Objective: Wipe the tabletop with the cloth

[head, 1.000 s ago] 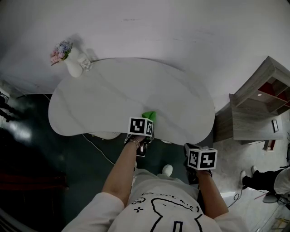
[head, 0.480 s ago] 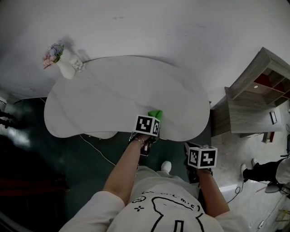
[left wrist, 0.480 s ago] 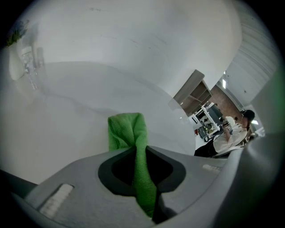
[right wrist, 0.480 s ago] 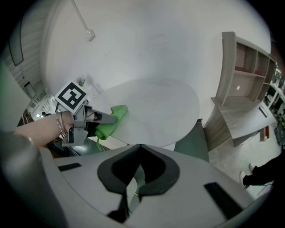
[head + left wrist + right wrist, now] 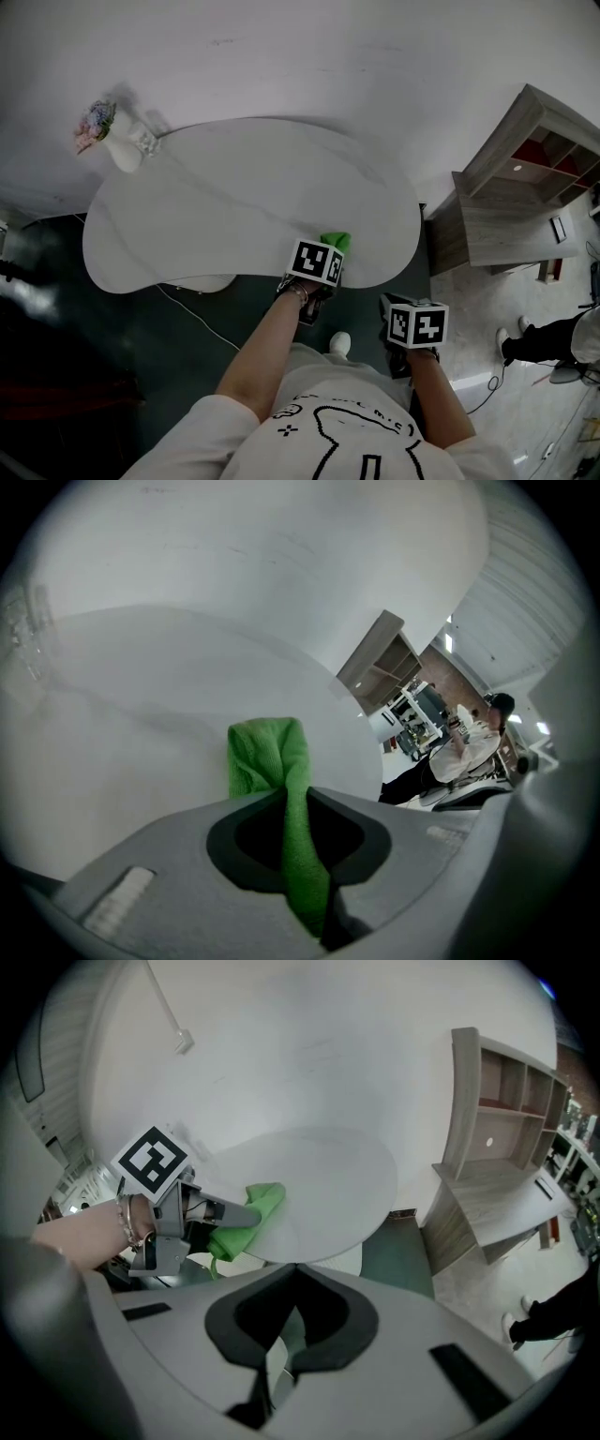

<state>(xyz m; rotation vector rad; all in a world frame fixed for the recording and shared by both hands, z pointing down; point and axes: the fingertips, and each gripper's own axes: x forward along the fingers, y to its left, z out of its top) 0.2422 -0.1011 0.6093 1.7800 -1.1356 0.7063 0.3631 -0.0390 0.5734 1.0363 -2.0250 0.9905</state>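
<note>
Cloth first: in the head view it is a small green bunch at the near edge of the white desk, toward the right end. The left gripper reaches over that edge to it. The right gripper hangs by the person's body, off the desk and over the floor. A vase of flowers stands at the far left end, well apart from the cloth.

In the left gripper view, the jaws are squeezed tight on a fold of the cloth. The rest sticks out in front, over the desk.

In the right gripper view, the jaws are pushed together with nothing in them. Past them the cloth sits on the desk edge, and a bit hangs down.

I think the wiping is under way at this near edge. Next, the cloth needs pressing down and sliding across the big bare part, with care near the vase.
</note>
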